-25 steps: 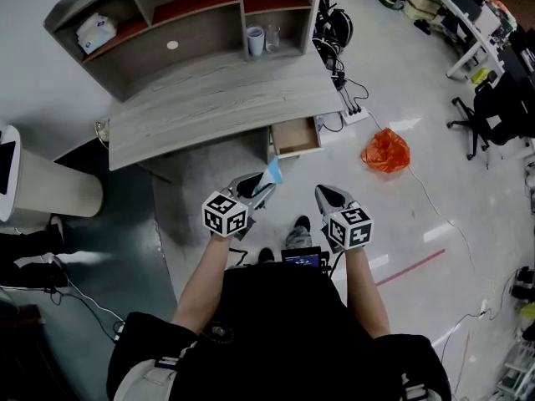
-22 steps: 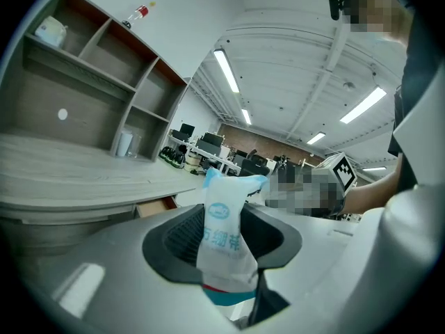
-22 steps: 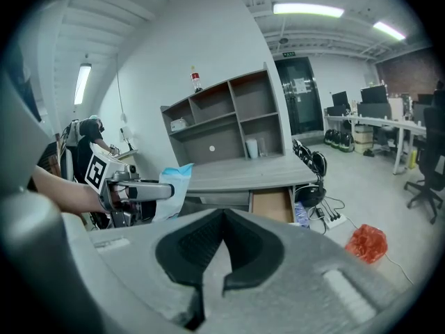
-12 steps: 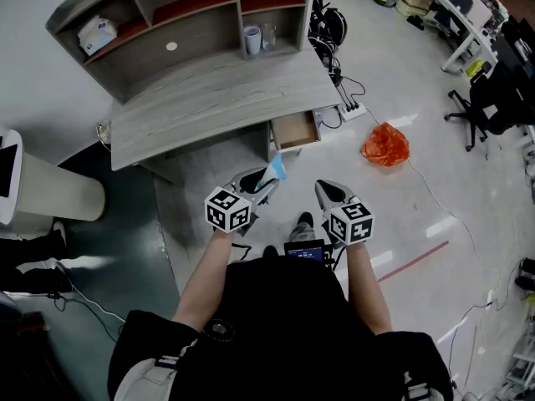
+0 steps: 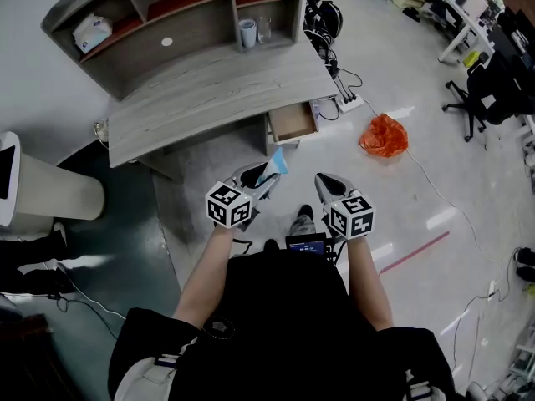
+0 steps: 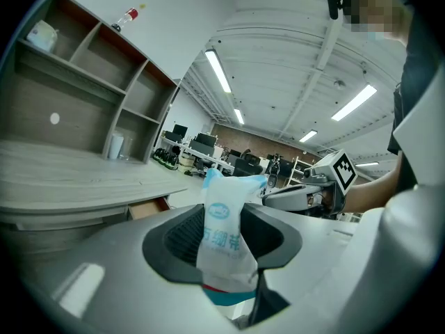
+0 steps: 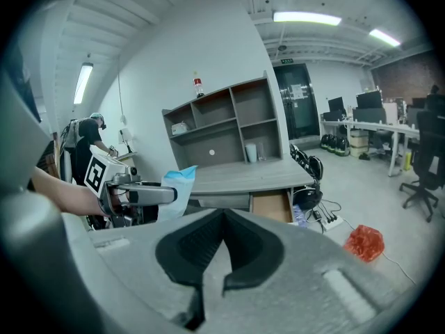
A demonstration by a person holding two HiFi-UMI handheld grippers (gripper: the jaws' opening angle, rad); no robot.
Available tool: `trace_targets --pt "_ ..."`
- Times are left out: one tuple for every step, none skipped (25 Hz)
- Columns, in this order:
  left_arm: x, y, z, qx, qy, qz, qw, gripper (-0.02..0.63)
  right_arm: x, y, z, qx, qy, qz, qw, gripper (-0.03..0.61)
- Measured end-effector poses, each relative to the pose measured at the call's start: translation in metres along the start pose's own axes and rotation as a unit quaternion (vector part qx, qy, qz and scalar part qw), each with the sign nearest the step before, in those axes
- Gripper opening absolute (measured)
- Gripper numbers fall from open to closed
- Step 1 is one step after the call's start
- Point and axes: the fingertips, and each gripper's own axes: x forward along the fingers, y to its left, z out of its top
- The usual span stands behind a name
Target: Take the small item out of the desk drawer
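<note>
Desk (image 5: 209,90) and open drawer (image 5: 292,122) sit higher in head view than before; left gripper (image 5: 266,176) jaws clamp a white packet (image 6: 224,239), blue Chinese print; right gripper (image 5: 322,180) jaws closed, empty

Two grippers: left gripper (image 5: 264,179), right gripper (image 5: 323,182). One blue-white packet (image 5: 275,163). One desk (image 5: 209,98), one open drawer (image 5: 292,122). Two cups: white cup (image 5: 247,33), clear glass (image 5: 264,29). One tissue pack (image 5: 90,32), one bottle (image 7: 199,86), one orange bag (image 5: 384,135), one power strip (image 5: 350,104), one office chair (image 5: 481,98).
</note>
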Motion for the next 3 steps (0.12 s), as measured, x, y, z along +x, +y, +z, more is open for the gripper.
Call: trace_targets --pt "0.0005 -0.0003 0.0001 0.001 0.0 0.0 1.0 0.164 -0.0003 -0.0004 0.0001 0.0 0.0 0.0 1.0 -0.006" --pt "0.001 -0.0006 0.0002 0.001 0.001 0.0 1.0 0.164 -0.0006 -0.0009 0.0003 0.0 0.0 -0.001 1.0 -0.006" --pt "0.0016 -0.0009 0.0004 0.001 0.001 0.0 1.0 0.164 -0.001 -0.0015 0.0005 -0.001 0.0 -0.002 1.0 -0.006"
